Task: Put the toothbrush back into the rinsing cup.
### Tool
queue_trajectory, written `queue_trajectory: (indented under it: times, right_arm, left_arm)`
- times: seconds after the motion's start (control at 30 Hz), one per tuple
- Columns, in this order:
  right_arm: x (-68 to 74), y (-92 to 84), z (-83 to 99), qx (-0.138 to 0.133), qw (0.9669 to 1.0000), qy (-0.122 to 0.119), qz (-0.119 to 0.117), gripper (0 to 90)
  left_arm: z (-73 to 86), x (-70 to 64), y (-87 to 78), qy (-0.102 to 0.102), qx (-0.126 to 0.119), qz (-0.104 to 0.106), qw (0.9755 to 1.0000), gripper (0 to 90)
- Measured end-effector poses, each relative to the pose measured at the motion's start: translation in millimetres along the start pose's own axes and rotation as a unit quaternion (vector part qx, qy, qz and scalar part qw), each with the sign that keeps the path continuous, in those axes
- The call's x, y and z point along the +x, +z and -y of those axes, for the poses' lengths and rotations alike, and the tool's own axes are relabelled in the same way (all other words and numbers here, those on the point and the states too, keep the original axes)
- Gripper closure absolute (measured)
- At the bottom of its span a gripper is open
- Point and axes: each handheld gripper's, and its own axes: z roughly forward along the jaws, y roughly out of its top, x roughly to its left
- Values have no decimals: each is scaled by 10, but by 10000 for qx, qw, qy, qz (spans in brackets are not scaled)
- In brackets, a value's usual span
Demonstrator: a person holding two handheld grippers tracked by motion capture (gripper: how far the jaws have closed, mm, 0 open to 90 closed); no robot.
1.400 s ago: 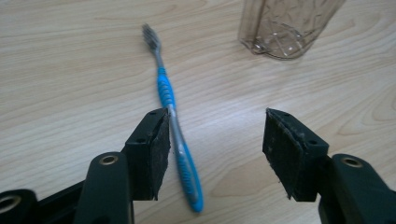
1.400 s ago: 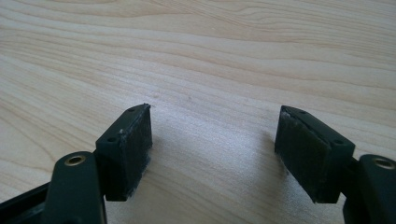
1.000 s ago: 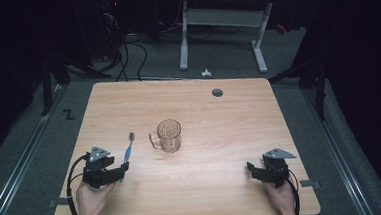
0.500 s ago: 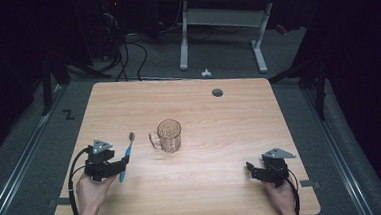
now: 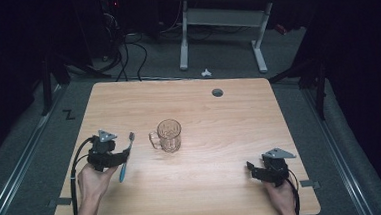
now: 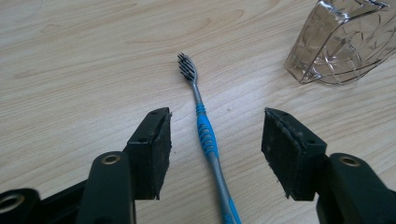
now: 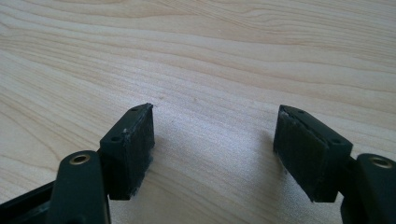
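the right gripper rests low on the desk, jaws spread wide over bare wood. the left gripper has its jaws parted around a blue toothbrush lying flat. beyond stands a glass mug.

The table is pale wood with a fine streaked grain and a smooth, matt face. Between the left gripper's wide-set jaws lies a toothbrush: grey stem, ribbed glossy blue plastic grip, dark bristles. Beyond the right-hand jaw, the mug is clear, faceted and shiny like glass. The jaws are matt black plastic; their pads look rough and scuffed, as do those of the right gripper.
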Motion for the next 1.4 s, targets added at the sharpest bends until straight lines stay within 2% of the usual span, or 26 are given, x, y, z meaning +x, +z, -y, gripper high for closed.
queue_trajectory:
  times: [0.13, 0.27, 0.43, 0.53, 0.7, 0.8, 0.97, 1.07, 1.4]
  right_arm:
    - [0, 0, 0, 0, 10000, -5, 11, 292]
    - [1, 0, 0, 0, 10000, -4, 11, 292]
    - [1, 0, 0, -2, 10000, -8, 16, 292]
    - [1, -1, 0, -1, 10000, -3, 19, 292]
    - [0, -1, 1, 0, 10000, -10, 19, 292]
    - [0, -1, 1, 1, 10000, -10, 19, 292]
    - [1, -1, 1, -1, 10000, -7, 19, 292]
    - [1, -1, 1, -1, 10000, -7, 20, 292]
    - [1, -1, 1, -1, 10000, -8, 18, 292]
  left_arm:
    - [-54, 15, 57, -88, 197, -48, 9998, 419]
    - [-101, 19, 114, -66, 305, -131, 9994, 432]
    - [-183, 20, 193, -86, 440, -104, 9989, 425]
    - [-222, 16, 252, -18, 610, -264, 9978, 442]
    - [-276, 7, 301, 39, 725, -261, 9970, 452]
    - [-283, 20, 348, -41, 769, -191, 9968, 452]
    - [-291, 16, 444, -120, 899, -226, 9956, 457]
    - [-299, 36, 499, -283, 1013, -312, 9940, 487]
    - [-288, 45, 594, -302, 1214, -284, 9917, 551]
